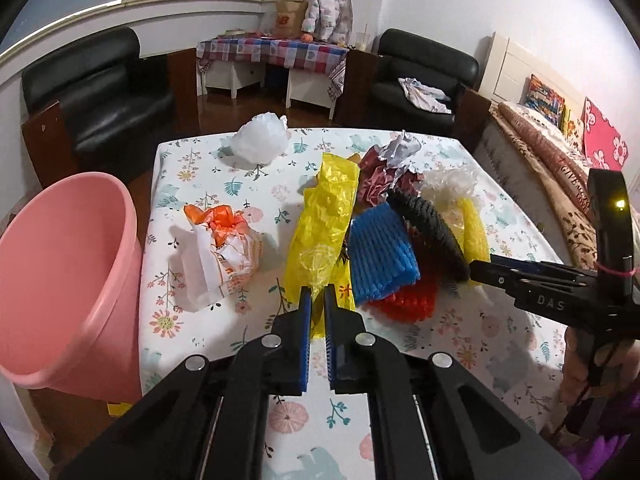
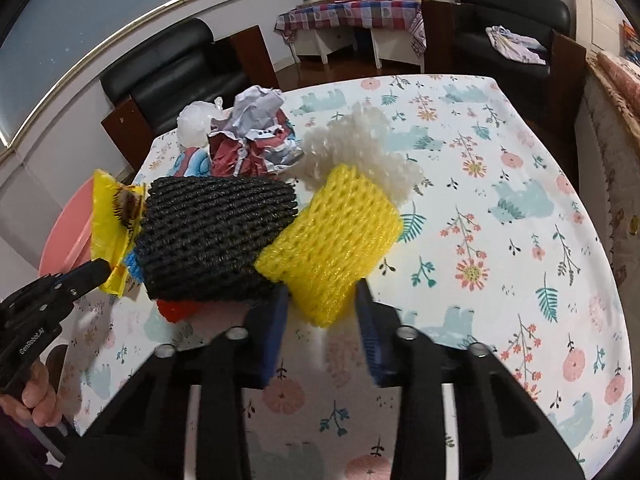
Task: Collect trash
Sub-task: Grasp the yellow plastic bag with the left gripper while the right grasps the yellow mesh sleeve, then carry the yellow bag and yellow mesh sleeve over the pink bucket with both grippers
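Observation:
Trash lies piled on the floral table (image 1: 460, 344). My left gripper (image 1: 318, 294) is shut on the near end of a yellow plastic bag (image 1: 326, 216). To its left lies an orange and white wrapper (image 1: 224, 248); at the far edge lies a white plastic bag (image 1: 262, 140). Blue (image 1: 382, 252), red (image 1: 408, 300) and black foam nets (image 1: 430, 230) and crumpled paper (image 1: 390, 168) lie to the right. My right gripper (image 2: 322, 296) is open around the near end of a yellow foam net (image 2: 332, 240), next to the black net (image 2: 208, 236) and a white net (image 2: 360, 148).
A pink bin (image 1: 60, 280) stands at the table's left side. Black armchairs (image 1: 96, 92) and a checked-cloth desk (image 1: 272, 52) stand beyond the table. A bed with patterned covers (image 1: 560, 168) runs along the right.

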